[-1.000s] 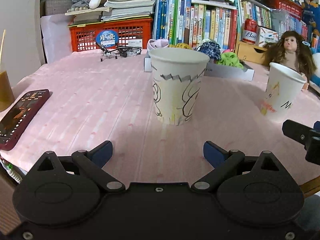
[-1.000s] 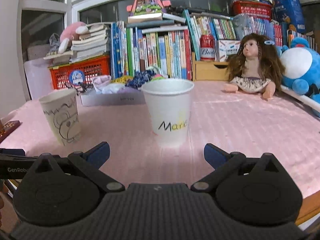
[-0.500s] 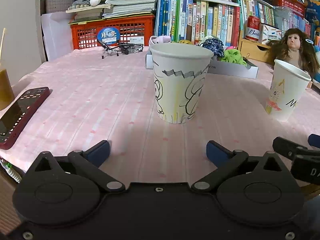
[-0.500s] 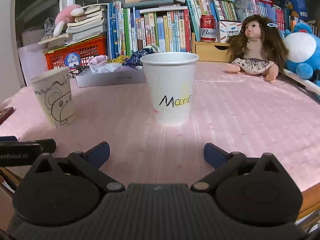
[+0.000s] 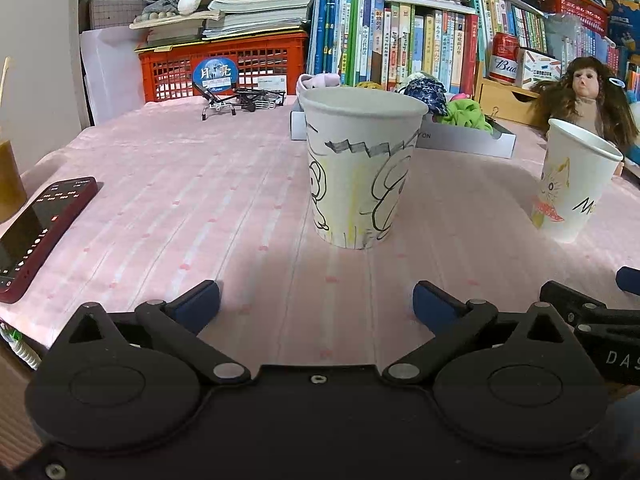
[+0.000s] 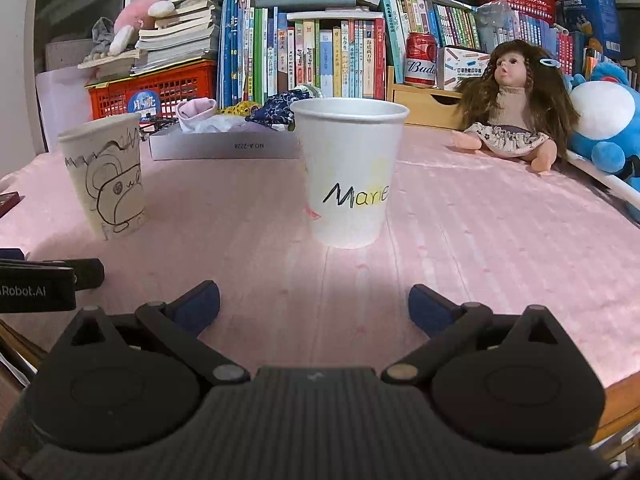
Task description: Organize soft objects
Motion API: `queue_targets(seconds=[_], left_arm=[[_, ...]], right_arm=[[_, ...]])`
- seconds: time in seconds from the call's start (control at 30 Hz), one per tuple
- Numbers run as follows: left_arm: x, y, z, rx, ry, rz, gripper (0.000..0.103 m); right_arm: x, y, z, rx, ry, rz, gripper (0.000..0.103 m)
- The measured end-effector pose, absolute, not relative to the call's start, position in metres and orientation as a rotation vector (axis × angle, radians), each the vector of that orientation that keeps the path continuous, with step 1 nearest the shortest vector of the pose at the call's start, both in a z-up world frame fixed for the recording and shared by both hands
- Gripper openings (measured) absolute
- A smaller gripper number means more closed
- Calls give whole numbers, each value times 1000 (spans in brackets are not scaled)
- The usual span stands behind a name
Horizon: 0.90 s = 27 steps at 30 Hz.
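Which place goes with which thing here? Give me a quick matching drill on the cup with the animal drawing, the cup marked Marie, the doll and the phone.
Things:
1. cup with the animal drawing
2. Marie cup
3. doll
4. phone

Places:
A. lying flat at the table's left edge
B. straight ahead of the right gripper
C. sitting at the back right, beside the blue plush toy
D. straight ahead of the left gripper

Pairs: 1-D, 2-B, 3-C, 4-A
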<state>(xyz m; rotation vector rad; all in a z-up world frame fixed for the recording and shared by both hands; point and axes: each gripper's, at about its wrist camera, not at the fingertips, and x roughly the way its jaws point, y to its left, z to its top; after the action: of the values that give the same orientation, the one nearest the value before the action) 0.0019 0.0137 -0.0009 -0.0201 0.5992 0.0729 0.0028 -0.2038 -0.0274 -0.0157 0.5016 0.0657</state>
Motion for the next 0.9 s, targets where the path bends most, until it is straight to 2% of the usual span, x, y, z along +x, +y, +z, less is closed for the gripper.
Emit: queue_targets(seconds=[0.9], left_arm=[[1,12,-1,-18,596,72,103]], right_arm=[[6,-204,-27,-22,517,72,103]])
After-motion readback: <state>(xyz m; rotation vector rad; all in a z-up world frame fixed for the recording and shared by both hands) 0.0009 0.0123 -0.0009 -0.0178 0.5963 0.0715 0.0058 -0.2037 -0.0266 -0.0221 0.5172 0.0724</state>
